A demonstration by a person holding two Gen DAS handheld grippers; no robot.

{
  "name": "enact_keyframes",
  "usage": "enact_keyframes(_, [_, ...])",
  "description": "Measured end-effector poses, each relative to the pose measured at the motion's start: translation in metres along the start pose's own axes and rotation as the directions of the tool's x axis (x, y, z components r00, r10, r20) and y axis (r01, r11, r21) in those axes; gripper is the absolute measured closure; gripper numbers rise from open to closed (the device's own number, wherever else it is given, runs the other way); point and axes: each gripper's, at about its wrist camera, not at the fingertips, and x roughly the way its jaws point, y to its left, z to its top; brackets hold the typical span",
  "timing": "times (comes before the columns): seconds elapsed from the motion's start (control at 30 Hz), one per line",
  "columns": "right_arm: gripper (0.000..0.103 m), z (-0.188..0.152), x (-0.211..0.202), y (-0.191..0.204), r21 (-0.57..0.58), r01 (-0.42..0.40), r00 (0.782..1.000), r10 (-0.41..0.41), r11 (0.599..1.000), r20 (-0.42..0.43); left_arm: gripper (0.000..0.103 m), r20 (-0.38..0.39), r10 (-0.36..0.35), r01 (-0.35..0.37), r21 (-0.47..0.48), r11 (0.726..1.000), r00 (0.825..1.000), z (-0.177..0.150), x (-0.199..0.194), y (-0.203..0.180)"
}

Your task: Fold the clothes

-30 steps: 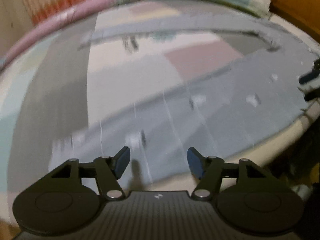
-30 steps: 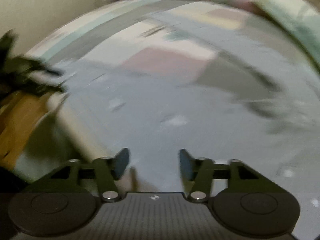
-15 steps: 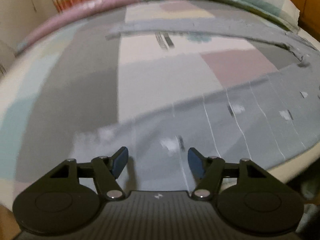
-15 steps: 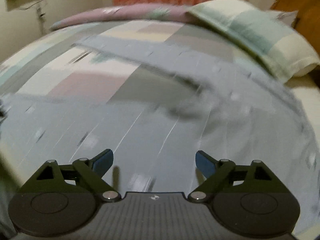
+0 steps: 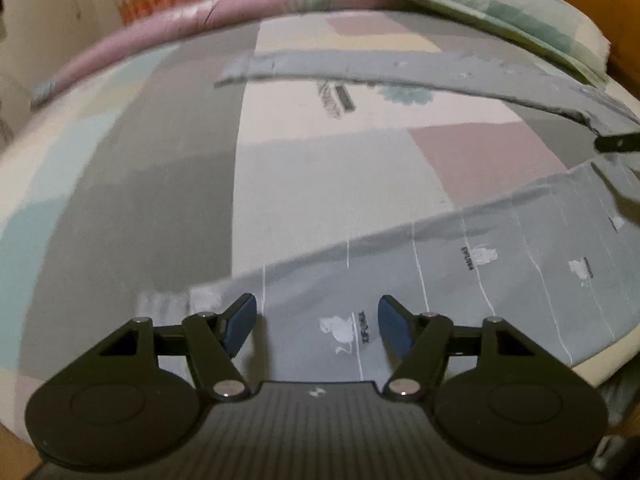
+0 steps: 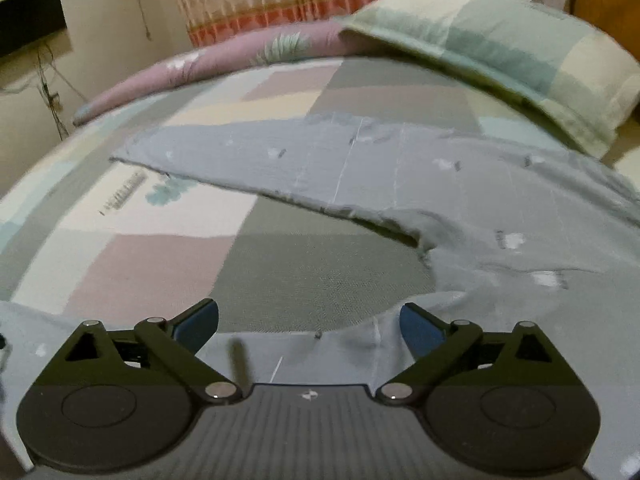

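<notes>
A pair of grey-blue printed trousers [image 6: 460,184] lies spread on the bed [image 5: 160,184], its two legs splayed apart over the patchwork sheet, the near leg [image 5: 460,272] running along the bed's front edge. The left tongs [image 5: 318,322] hover spread wide over that near leg, gripping nothing. The right tongs [image 6: 309,326] are also spread wide, over the fabric near where the legs join. A checked pillow [image 6: 512,52] sits at the head, beside a rolled mauve blanket [image 5: 224,12].

The bed [image 6: 280,280] lies bare between the trouser legs [image 6: 320,160]; a pillow [image 6: 520,48] blocks the far right corner.
</notes>
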Motion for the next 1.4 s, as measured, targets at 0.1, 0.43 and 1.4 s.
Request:
enact_keyframes(0.1, [0.0, 0.002, 0.002, 0.0, 0.031, -0.016, 1.0, 0.016, 0.999, 0.0, 0.034, -0.021, -0.009, 0.009, -0.007, 1.0, 1.0, -0.003, 0.007, 0.002])
enact_keyframes(0.43, [0.0, 0.045, 0.047, -0.005, 0.024, 0.035, 0.999, -0.035, 0.999, 0.013, 0.032, -0.001, -0.029, 0.029, -0.029, 0.999, 1.0, 0.011, 0.002, -0.011])
enact_keyframes(1.4, [0.0, -0.026, -0.05, -0.089, -0.039, 0.338, 0.941, -0.339, 0.94, -0.024, 0.031, 0.015, -0.283, 0.267, 0.288, 0.92, 0.959, 0.058, -0.016, -0.185])
